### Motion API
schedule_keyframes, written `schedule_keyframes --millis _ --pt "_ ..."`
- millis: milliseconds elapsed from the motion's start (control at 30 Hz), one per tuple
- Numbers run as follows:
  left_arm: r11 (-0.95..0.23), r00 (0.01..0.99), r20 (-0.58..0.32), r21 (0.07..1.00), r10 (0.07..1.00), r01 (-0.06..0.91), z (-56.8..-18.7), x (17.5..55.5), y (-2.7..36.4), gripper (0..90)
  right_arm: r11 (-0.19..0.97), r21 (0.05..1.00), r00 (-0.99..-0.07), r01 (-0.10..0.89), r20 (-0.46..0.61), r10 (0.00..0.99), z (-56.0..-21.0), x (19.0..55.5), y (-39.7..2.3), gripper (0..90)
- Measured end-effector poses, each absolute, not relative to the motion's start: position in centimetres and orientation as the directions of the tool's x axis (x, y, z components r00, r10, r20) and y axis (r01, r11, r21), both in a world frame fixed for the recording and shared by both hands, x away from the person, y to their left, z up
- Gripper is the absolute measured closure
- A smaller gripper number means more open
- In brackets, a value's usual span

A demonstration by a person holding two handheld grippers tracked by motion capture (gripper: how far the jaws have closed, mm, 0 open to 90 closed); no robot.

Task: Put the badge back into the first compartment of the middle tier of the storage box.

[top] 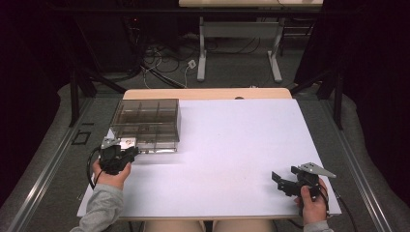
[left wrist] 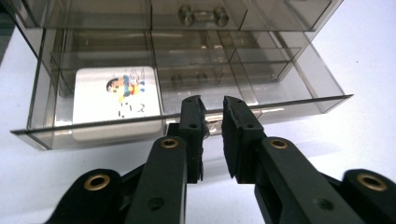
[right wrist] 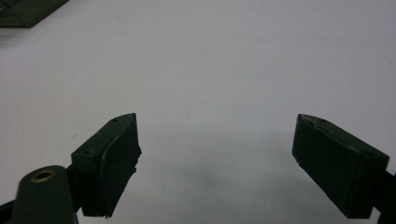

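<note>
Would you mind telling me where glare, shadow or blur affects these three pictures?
High view: dark surroundings, the white table bright and evenly lit. Left gripper view: a bright glare streak along the front wall of the smoky drawer box; the nearest jaw parts are soft. Right gripper view: dim and greyish, a faint shadow between its wide-open jaws.

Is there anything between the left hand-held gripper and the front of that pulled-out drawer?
Nothing visible. The left hand-held gripper is right at the smoky clear drawer's front wall, its narrowly parted jaws either side of the small handle there. Bare white table lies around it.
</note>
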State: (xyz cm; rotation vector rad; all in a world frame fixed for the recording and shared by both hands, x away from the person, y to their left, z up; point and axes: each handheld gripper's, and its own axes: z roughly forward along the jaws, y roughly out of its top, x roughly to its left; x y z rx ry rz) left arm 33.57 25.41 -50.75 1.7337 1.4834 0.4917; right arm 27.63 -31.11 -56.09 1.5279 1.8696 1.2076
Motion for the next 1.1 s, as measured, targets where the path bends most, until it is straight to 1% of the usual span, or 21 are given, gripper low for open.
schedule_keyframes --millis 200,400,633,1100 --pt "0.006 0.223 -0.205 0.749 0.953 0.663 -51.5 33.9 25.6 82.4 0.008 0.83 -0.29 0.558 0.186 0.939 -56.2 27.7 -30.9 14.4" --pt "0.023 0.198 -0.209 0.742 0.958 0.67 -52.0 34.2 25.9 86.3 0.023 0.823 -0.306 0.568 0.186 0.934 -56.4 27.8 -30.5 14.4" --pt "0.022 0.182 -0.196 0.735 0.964 0.678 -52.1 34.5 26.0 89.4 0.046 0.813 -0.32 0.581 0.176 0.931 -56.6 27.8 -30.2 14.4" --pt "0.031 0.165 -0.199 0.723 0.966 0.69 -52.9 34.2 26.3 90.0 0.04 0.814 -0.329 0.58 0.189 0.925 -56.6 27.9 -30.2 14.5"
